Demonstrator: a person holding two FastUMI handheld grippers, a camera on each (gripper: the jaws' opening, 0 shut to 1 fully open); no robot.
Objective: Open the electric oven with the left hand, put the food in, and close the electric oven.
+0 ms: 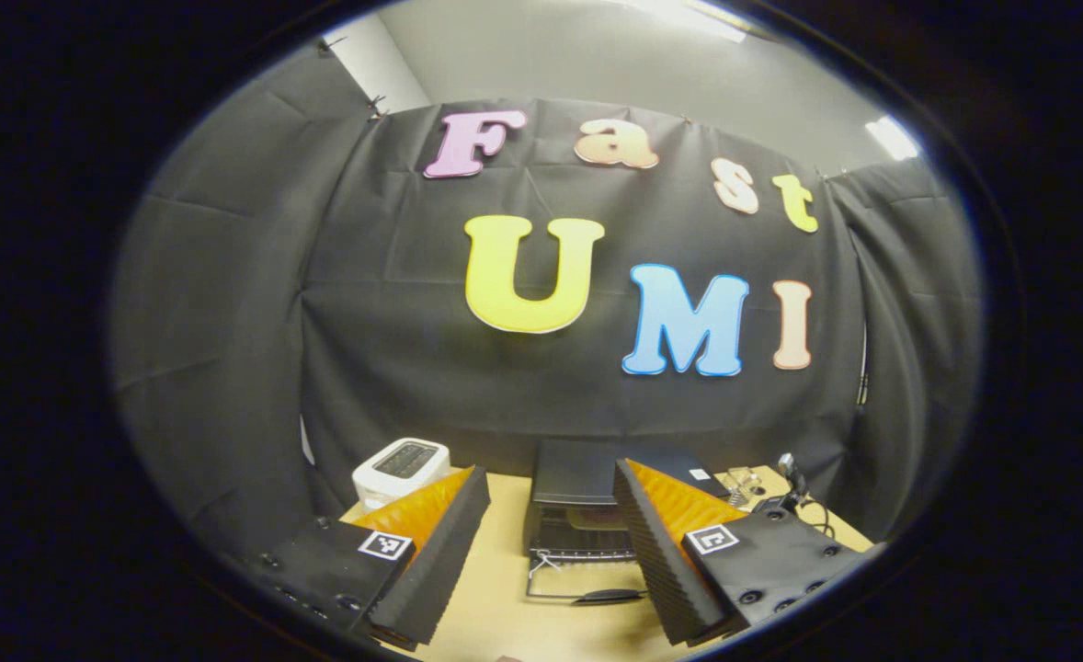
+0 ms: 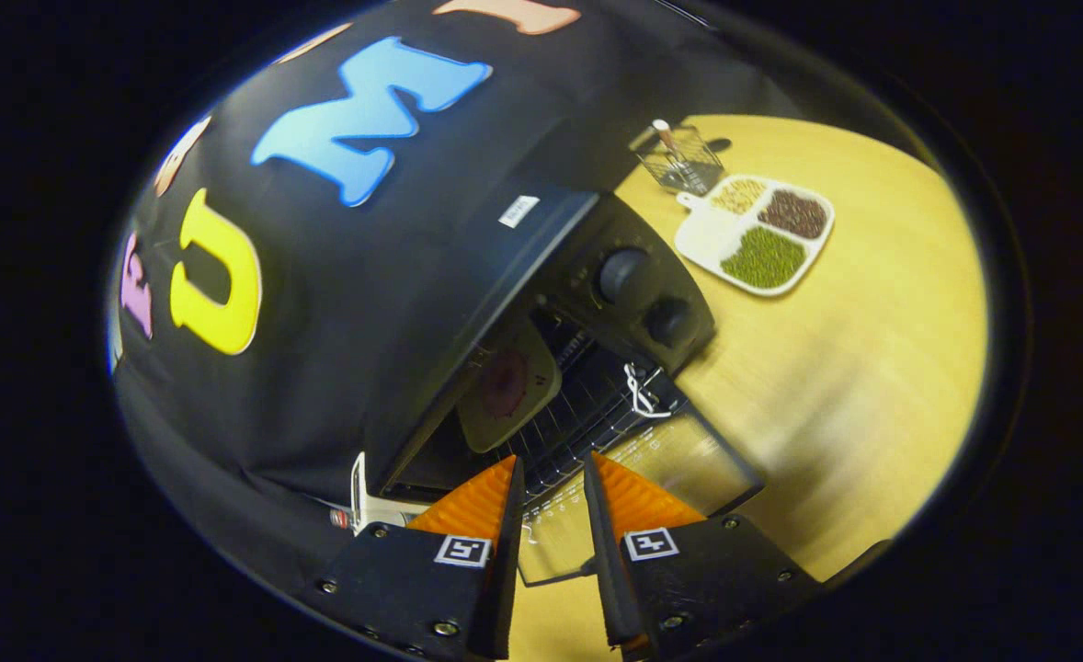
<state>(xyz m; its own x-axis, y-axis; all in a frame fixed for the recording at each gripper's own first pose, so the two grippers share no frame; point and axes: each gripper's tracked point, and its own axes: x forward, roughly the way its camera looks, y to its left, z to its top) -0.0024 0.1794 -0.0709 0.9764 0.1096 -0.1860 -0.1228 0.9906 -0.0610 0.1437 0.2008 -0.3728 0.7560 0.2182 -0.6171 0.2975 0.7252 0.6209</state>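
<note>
The black electric oven point(image 1: 587, 471) stands on the wooden table straight ahead of my left gripper point(image 1: 549, 473), which hangs open and back from it, with nothing between its fingers. The glass door point(image 1: 581, 576) lies folded down flat, handle point(image 1: 608, 598) toward me. In the right gripper view the oven point(image 2: 551, 248) is tilted; a pale plate with dark food point(image 2: 507, 386) rests on the rack inside. My right gripper point(image 2: 551, 469) hovers just above the lowered door point(image 2: 689, 460), its fingers slightly parted and holding nothing.
A white toaster point(image 1: 401, 469) sits left of the oven. On the oven's right are a small wire basket point(image 2: 684, 158) and a white divided tray of beans point(image 2: 762, 234). Two knobs point(image 2: 621, 273) face front. Bare wooden tabletop point(image 2: 854, 368) stretches right of the door.
</note>
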